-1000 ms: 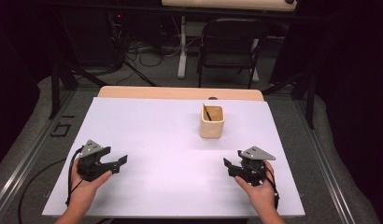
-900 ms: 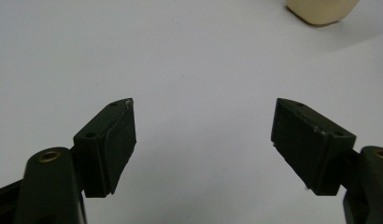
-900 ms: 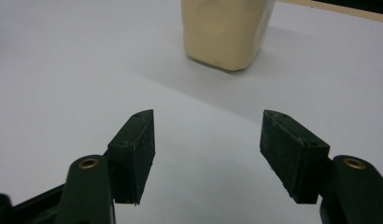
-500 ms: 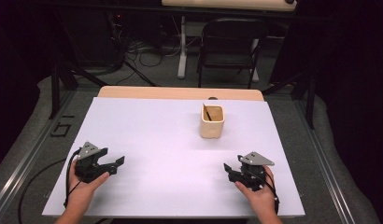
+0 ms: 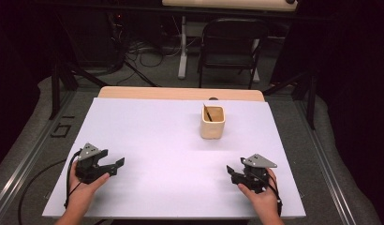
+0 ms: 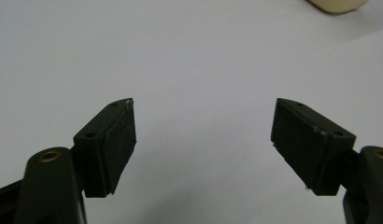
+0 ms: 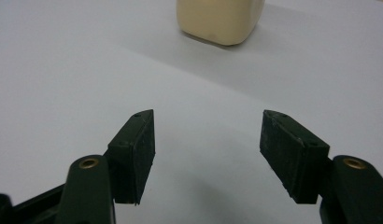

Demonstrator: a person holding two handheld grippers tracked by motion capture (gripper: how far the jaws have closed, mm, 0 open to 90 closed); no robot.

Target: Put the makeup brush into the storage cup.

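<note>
The cup (image 5: 212, 123) stands upright ahead of the right claw (image 5: 233, 173), slightly to its left, and far off diagonally from the left claw (image 5: 116, 165). A thin stick (image 5: 208, 114) leans inside it. Both claws rest on the surface (image 5: 157, 140), jaws apart and empty; the right hand is nearer.

The worktop (image 5: 152, 140) lies bare between the left gripper (image 5: 116, 165) and the right gripper (image 5: 231, 172). One obstacle stands on it: the cup (image 5: 212, 122), well ahead of both, nearer the right gripper.
</note>
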